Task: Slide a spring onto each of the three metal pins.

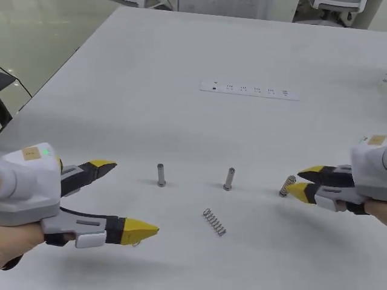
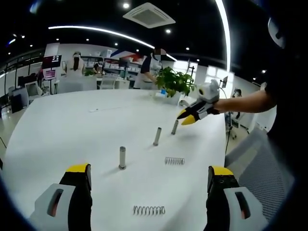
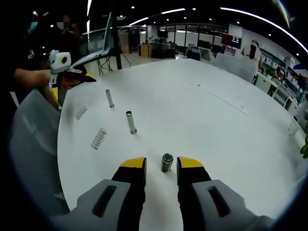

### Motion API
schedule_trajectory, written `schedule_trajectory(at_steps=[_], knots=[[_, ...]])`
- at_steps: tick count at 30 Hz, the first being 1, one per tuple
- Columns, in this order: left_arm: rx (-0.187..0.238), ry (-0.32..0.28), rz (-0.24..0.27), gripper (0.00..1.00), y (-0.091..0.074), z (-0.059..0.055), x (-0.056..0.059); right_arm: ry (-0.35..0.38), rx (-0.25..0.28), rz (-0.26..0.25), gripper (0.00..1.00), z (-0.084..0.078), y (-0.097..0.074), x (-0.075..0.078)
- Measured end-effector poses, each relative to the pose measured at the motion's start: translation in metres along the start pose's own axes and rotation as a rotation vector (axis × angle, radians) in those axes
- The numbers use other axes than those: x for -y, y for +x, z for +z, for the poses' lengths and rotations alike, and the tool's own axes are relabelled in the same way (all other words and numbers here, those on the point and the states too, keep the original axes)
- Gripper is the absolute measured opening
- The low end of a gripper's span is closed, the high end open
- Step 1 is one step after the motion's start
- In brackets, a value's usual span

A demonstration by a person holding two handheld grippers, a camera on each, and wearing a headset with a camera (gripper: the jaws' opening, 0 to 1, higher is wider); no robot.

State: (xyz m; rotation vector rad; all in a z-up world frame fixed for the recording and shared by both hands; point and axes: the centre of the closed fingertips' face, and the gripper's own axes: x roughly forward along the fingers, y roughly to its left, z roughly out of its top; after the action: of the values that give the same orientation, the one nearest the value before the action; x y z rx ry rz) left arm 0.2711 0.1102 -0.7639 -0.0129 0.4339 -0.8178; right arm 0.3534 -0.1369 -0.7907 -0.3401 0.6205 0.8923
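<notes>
Three metal pins stand upright in a row on the white table. The left pin (image 1: 161, 175) and the middle pin (image 1: 228, 179) are bare. The right pin (image 1: 286, 186) has a spring on it. My right gripper (image 1: 296, 182) is open, its yellow tips on either side of that sprung pin (image 3: 167, 162) with small gaps showing. One loose spring (image 1: 214, 222) lies in front of the middle pin. A second loose spring (image 2: 149, 210) lies between the wide jaws of my open left gripper (image 1: 133, 196), which holds nothing.
A white power strip (image 1: 249, 90) lies flat further back on the table (image 1: 181, 121). The table's left edge runs diagonally at upper left. People and a potted plant (image 2: 174, 81) are beyond the table.
</notes>
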Motion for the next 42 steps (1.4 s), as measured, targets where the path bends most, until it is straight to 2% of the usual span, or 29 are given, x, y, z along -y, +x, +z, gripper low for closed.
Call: schedule_trajectory(at_steps=[7, 17, 24, 35, 42], knots=[[-0.006, 0.0, 0.002, 0.98, -0.001, -0.002, 0.0, 0.037, 0.024, -0.022, 0.25, 0.001, -0.008, -0.002], [0.0, 0.002, 0.008, 0.98, -0.002, -0.001, -0.001, 0.043, 0.033, -0.007, 0.23, -0.001, -0.017, -0.017], [-0.003, 0.001, 0.006, 0.98, -0.002, -0.001, -0.001, 0.071, 0.081, 0.007, 0.22, 0.012, -0.02, -0.033], [-0.007, 0.001, -0.002, 0.98, -0.002, -0.001, 0.002, 0.068, 0.071, 0.062, 0.2, 0.009, -0.011, -0.062], [-0.011, 0.009, -0.009, 0.98, -0.001, -0.001, 0.005, 0.033, 0.067, 0.092, 0.2, 0.017, -0.004, -0.076]])
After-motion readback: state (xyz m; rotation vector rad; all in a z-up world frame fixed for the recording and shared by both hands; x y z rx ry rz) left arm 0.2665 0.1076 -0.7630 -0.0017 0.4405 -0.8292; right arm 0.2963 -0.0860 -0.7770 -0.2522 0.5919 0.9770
